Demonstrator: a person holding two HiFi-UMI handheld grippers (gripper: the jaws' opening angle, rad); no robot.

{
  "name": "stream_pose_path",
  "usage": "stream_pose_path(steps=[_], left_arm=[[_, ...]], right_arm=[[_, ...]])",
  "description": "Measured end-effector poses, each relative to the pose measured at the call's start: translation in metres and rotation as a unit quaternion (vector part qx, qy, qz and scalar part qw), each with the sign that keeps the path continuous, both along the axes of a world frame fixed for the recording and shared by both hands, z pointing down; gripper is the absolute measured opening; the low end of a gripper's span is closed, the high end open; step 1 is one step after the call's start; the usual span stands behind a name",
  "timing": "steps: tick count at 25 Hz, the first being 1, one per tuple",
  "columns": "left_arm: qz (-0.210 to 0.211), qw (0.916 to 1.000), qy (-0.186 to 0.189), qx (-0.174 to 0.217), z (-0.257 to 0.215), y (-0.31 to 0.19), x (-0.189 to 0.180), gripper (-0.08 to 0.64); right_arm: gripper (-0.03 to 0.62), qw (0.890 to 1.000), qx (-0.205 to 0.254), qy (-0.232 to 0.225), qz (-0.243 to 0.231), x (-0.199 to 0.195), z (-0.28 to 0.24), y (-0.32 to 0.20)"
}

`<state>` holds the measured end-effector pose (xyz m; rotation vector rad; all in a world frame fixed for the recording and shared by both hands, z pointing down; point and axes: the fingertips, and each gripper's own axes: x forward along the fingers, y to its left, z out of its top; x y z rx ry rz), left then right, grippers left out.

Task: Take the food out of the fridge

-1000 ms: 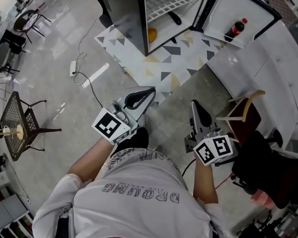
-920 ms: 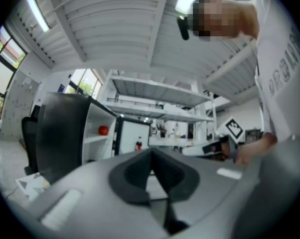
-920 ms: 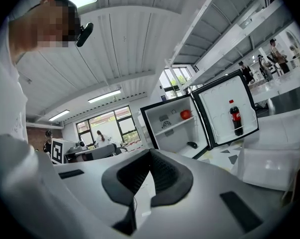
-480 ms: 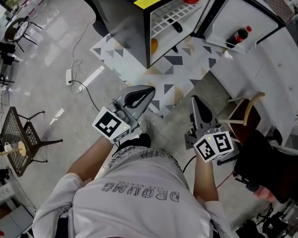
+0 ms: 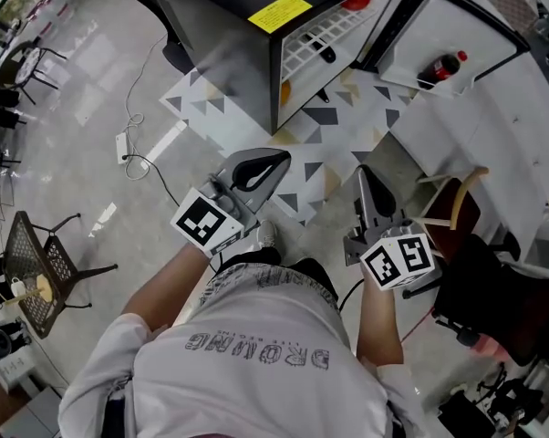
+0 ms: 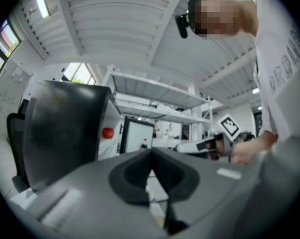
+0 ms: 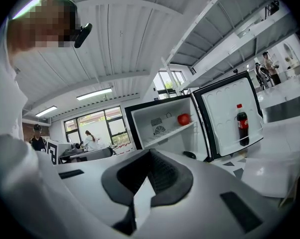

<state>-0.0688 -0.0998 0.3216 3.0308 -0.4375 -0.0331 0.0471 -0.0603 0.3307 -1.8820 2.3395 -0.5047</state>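
Note:
The black fridge (image 5: 229, 35) stands open at the top of the head view. A red round fruit (image 5: 355, 1) lies on its wire shelf (image 5: 325, 27), a dark item (image 5: 325, 53) sits lower down, and an orange fruit (image 5: 284, 89) rests near the bottom. A cola bottle (image 5: 436, 65) stands in the door rack. My left gripper (image 5: 279, 158) and right gripper (image 5: 366, 170) are held level side by side, short of the fridge, both shut and empty. The right gripper view shows the red fruit (image 7: 184, 119), the bottle (image 7: 242, 124) and the dark item (image 7: 189, 155) ahead.
A mat with a triangle pattern (image 5: 320, 126) lies before the fridge. A chair with a wooden back (image 5: 457, 210) and a white counter (image 5: 521, 126) stand at the right. A cable and power strip (image 5: 124, 144) trail over the floor at the left, near a wire side table (image 5: 42, 263).
The person has stepped toward the fridge, and both grippers have come closer to it together. Neither gripper's jaws have changed.

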Motion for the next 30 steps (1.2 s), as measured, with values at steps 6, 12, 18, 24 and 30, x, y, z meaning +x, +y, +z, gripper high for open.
stream_pose_path(steps=[6,12,18,24,30], left_arm=[[-0.001,1.0000,-0.007,-0.001,0.002,-0.014,0.008,0.008],[-0.014,0.9997,-0.017,-0.005,0.010,-0.027,0.025,0.008],[-0.040,0.9987,-0.031,-0.010,0.018,-0.046,0.052,0.008],[-0.071,0.9963,-0.044,-0.021,0.032,-0.064,0.083,0.008],[-0.099,0.9930,-0.057,-0.032,0.047,-0.084,0.109,0.008]], right_arm=[[0.001,1.000,0.002,0.001,0.001,0.011,0.002,-0.018],[0.002,1.000,0.004,0.001,-0.012,0.028,0.010,-0.042],[0.002,0.999,0.005,0.000,-0.037,0.055,0.021,-0.072],[0.002,0.998,0.000,-0.003,-0.064,0.085,0.033,-0.101],[0.002,0.996,-0.011,-0.011,-0.082,0.113,0.057,-0.138]])
